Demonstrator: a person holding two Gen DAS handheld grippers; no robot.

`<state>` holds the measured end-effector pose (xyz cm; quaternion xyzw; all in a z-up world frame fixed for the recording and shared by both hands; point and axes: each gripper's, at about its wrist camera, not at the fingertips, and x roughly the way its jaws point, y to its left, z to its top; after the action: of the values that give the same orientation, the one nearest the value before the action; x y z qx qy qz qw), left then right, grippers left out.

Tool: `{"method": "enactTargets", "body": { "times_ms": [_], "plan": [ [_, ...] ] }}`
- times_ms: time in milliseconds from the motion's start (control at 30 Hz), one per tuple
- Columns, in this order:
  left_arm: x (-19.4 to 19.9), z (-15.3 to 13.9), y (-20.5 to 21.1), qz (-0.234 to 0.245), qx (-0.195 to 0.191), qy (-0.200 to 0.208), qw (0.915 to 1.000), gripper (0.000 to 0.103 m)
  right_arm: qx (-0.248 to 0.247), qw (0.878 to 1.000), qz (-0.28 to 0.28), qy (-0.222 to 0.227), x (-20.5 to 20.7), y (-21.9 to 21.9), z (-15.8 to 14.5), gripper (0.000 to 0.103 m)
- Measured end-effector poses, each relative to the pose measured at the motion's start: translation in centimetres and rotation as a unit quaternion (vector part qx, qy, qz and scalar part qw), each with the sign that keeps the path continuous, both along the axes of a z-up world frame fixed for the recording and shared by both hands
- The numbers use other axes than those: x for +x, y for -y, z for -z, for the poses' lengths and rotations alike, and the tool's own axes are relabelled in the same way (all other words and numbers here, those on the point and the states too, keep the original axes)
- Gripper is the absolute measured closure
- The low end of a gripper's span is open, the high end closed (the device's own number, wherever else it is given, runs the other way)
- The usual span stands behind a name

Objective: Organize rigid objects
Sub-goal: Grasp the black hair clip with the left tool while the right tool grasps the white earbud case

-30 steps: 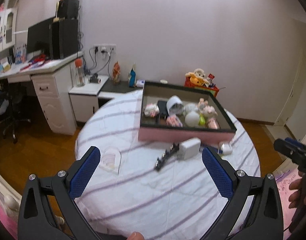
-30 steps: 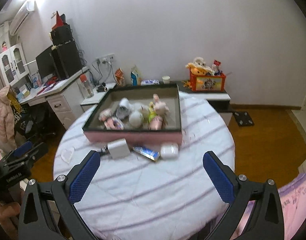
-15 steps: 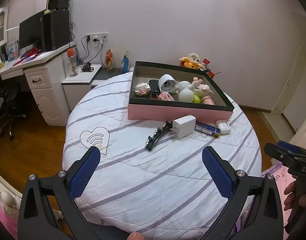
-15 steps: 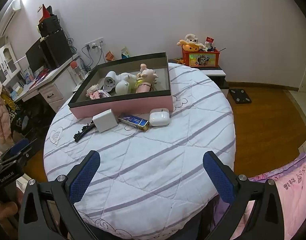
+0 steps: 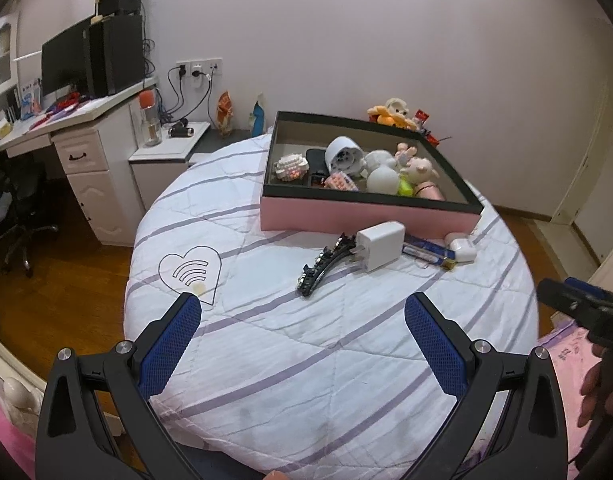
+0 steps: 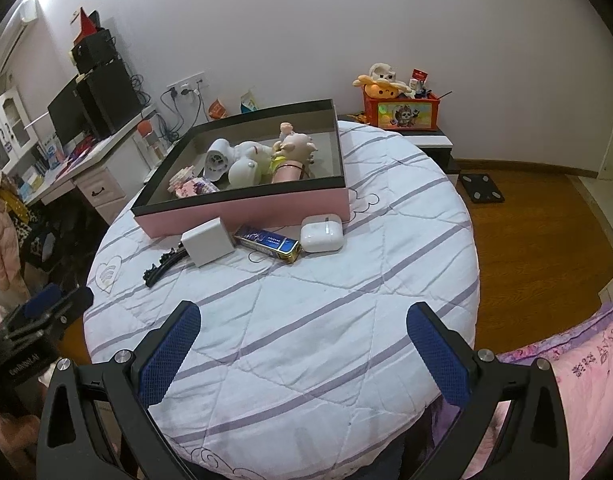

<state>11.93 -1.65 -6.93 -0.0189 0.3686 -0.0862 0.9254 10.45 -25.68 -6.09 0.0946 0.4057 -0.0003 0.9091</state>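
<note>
Hovering spread and empty, both grippers (image 5: 302, 344) (image 6: 302, 344) sit well short of the charger (image 5: 380, 246).

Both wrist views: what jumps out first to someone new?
The shallow pink box with black rim, full of small toys, sits at the far side of the round striped white quilted table. In front of it lie a white charger cube, blue packet, white earbud case and black hair clip.

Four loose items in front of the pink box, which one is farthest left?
The black hair clip. It lies at the left end of the row, its tip against the white charger; the blue tube and white earbud case follow to the right.
</note>
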Motion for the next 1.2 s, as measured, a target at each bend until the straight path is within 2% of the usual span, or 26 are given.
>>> {"method": "enactTargets", "body": {
  "times_ms": [300,567,733,1033,1133,1200],
  "plan": [
    [3.8,2.7,1.7,0.019,0.025,-0.012,0.9994,0.0,0.004,1.0,0.002,-0.012,2.5,0.6,1.4,0.0],
    [8.2,5.8,2.7,0.042,0.05,-0.038,0.9972,0.0,0.005,1.0,0.001,-0.026,5.0,1.0,2.3,0.0],
    [9.9,7.2,2.6,0.055,0.052,-0.053,0.9957,0.001,0.004,0.999,0.006,-0.035,5.9,1.1,2.9,0.0],
    [11.8,7.6,3.1,0.096,0.06,-0.067,0.9913,0.021,0.001,0.999,0.012,-0.045,7.3,1.3,3.7,0.0],
    [11.9,7.5,3.1,0.101,0.056,-0.064,0.9912,0.032,0.0,0.999,0.012,-0.046,7.5,1.2,3.8,0.0],
    [11.9,7.4,3.0,0.101,0.056,-0.062,0.9914,0.046,0.0,0.999,0.012,-0.047,7.7,1.3,3.8,0.0]
  ]
}}
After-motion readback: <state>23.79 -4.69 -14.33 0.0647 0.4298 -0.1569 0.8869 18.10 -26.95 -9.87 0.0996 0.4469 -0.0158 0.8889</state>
